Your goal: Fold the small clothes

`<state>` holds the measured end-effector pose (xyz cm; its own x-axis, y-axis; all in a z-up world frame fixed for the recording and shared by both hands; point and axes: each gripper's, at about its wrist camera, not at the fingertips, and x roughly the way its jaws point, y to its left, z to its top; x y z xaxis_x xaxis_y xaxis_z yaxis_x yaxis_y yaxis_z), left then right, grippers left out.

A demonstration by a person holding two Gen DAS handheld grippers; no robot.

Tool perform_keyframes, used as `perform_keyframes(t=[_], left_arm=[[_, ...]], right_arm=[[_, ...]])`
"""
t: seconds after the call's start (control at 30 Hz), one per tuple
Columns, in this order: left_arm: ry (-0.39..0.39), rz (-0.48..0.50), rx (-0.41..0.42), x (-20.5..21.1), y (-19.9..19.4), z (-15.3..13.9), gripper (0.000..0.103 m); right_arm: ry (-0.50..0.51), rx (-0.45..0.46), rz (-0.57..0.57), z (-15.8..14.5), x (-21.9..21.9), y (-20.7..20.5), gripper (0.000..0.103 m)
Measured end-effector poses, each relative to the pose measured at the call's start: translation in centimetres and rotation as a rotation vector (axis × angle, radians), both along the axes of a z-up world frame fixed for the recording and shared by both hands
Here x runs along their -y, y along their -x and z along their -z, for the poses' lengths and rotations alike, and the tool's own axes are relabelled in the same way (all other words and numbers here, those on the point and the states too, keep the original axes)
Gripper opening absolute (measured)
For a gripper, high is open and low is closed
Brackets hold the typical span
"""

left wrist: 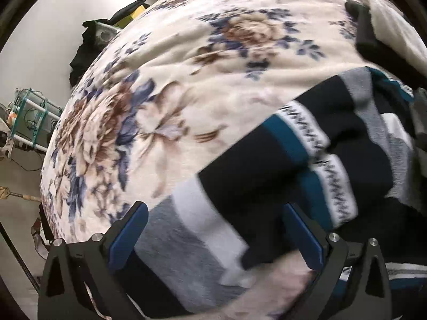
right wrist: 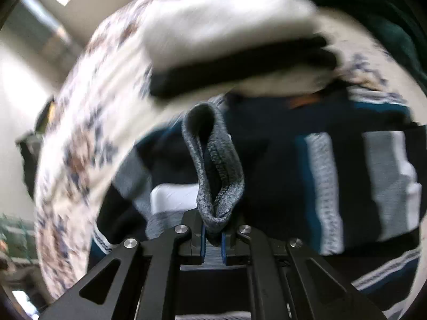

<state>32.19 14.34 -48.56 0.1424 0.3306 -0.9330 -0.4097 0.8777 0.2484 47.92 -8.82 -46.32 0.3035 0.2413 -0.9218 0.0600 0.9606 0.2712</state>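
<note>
Right tongs (right wrist: pixel 213 236) pinch a grey knitted cuff (right wrist: pixel 213 165) (background blurred); left tongs (left wrist: pixel 216 229) gape wide over the striped navy-teal-white sweater (left wrist: pixel 267 176), cut off lower right.

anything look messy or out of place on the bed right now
The striped garment lies rumpled and bunched on the floral blanket, not spread flat. The right claw is shut on a grey knit piece that hangs in a loop. The left claw is open and holds nothing.
</note>
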Motion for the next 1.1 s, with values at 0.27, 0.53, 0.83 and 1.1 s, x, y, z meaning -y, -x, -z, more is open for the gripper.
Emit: perform_keyframes(t=[0.27,0.53,0.83,1.1], left_arm=[[0.046,-0.044,-0.014,-1.3,1.5,0.8,0.103],[0.049,-0.018,0.015,-0.2,1.0,-1.1,0.103],[0.295,0.180,0.143,6.3,-6.1,-5.4,0.101],[0.408,0.820,0.185,28.2,-19.6,-7.3,0.095]], right_arm=[[0.124,-0.031,-0.093,3.7,-4.8,1.2,0.008],[0.007,-0.088,-0.193,2.4,-4.8,1.4,0.020],[0.065,-0.163,0.180,-0.9,14.0,8.0,0.063],[-0.033,-0.220,0.639,2.6,31.6,13.4,0.057]])
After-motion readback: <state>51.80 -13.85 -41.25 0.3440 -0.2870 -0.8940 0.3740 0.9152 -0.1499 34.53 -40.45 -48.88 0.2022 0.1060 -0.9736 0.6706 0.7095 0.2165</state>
